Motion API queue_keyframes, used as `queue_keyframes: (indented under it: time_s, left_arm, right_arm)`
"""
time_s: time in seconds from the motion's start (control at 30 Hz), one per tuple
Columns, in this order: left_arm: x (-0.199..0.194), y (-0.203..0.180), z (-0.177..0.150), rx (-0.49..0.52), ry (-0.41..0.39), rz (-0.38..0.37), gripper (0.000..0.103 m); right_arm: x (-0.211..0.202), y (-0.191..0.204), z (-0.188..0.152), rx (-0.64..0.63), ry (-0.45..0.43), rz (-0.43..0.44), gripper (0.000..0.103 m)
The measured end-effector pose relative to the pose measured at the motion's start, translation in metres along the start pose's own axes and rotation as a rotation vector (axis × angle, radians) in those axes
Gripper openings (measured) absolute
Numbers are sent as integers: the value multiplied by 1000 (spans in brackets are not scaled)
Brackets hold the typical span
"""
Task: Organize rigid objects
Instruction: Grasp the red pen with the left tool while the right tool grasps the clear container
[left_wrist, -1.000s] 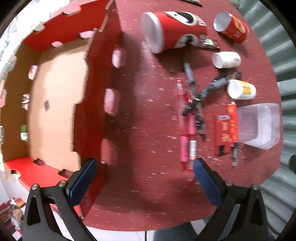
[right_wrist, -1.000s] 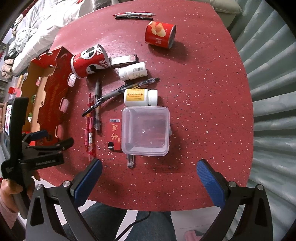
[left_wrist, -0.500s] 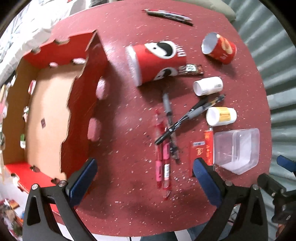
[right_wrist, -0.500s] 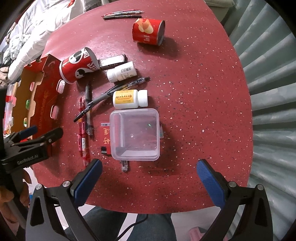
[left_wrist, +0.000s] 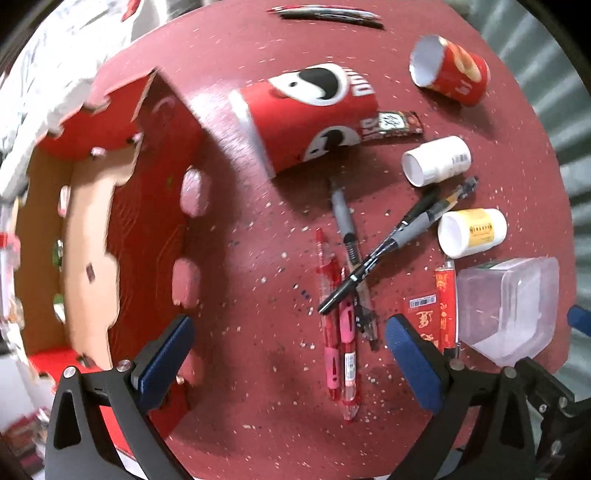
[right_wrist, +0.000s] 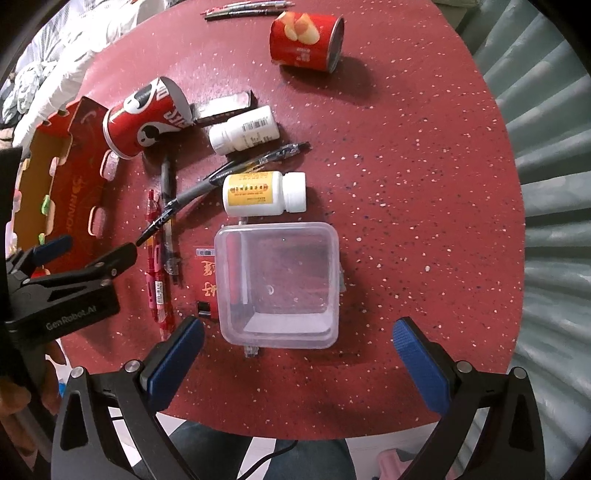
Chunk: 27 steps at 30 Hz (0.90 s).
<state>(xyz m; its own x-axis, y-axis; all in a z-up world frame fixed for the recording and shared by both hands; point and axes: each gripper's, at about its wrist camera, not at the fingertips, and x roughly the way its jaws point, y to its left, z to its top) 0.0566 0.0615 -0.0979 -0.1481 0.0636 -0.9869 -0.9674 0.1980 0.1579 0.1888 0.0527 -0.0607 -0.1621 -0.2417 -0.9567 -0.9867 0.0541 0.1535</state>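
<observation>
A red cardboard tray (left_wrist: 147, 236) (right_wrist: 70, 199) stands at the table's left. Beside it lie a large red chip can (left_wrist: 306, 118) (right_wrist: 147, 118), a small red chip can (left_wrist: 450, 70) (right_wrist: 306, 40), two white bottles (right_wrist: 243, 129) (right_wrist: 264, 194), several pens (left_wrist: 347, 280) (right_wrist: 166, 229), a red packet (right_wrist: 205, 280) and a clear plastic box (right_wrist: 279, 284) (left_wrist: 509, 302). My left gripper (left_wrist: 291, 363) is open above the pens. My right gripper (right_wrist: 299, 358) is open just in front of the clear box.
More pens (right_wrist: 243, 9) lie at the table's far edge. A dark wrapper (left_wrist: 391, 125) lies by the large can. A grey curtain (right_wrist: 546, 184) hangs at the right, bedding (right_wrist: 48, 74) at the far left. The red table (right_wrist: 406, 184) ends just below my grippers.
My left gripper has pulled back and swung right, from over the tray's wall to over the pens. My right gripper has moved in closer to the clear box.
</observation>
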Motion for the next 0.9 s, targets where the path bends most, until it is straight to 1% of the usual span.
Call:
queue_keyframes:
  time_s: [0.1, 0.2, 0.27, 0.3, 0.37, 0.5, 0.6, 0.63, 0.77, 0.83, 0.9]
  left_arm:
    - [-1, -13, 9, -3, -6, 2, 103]
    - [-1, -8, 12, -64, 11, -14, 103]
    - [1, 4, 7, -101, 23, -37, 103]
    - [0, 6, 3, -108, 25, -38, 103]
    - [1, 11, -7, -107, 37, -34, 103]
    - [1, 14, -25, -122, 61, -25, 103]
    - [-3, 17, -32, -141, 60, -2, 103]
    - [6, 14, -36, -144, 54, -1, 103]
    - [12, 22, -39, -156, 64, 13, 103]
    - [12, 25, -39, -164, 70, -2, 103]
    - [17, 27, -39, -158, 61, -17, 103]
  right_arm:
    - [7, 1, 2, -2, 7, 4, 103]
    - [15, 2, 5, -6, 14, -7, 103]
    - [21, 1, 7, -5, 15, -17, 103]
    - [23, 1, 8, -1, 17, -17, 103]
    - [29, 1, 11, 5, 21, -3, 103]
    - [39, 4, 16, -8, 21, -7, 103]
    - [46, 3, 21, -8, 12, -21, 103]
    - [48, 2, 23, -7, 9, -25, 103]
    - [53, -1, 28, -17, 14, -24, 103]
    - [58, -3, 31, -15, 25, -16, 102]
    - [60, -8, 32, -8, 31, -9, 99]
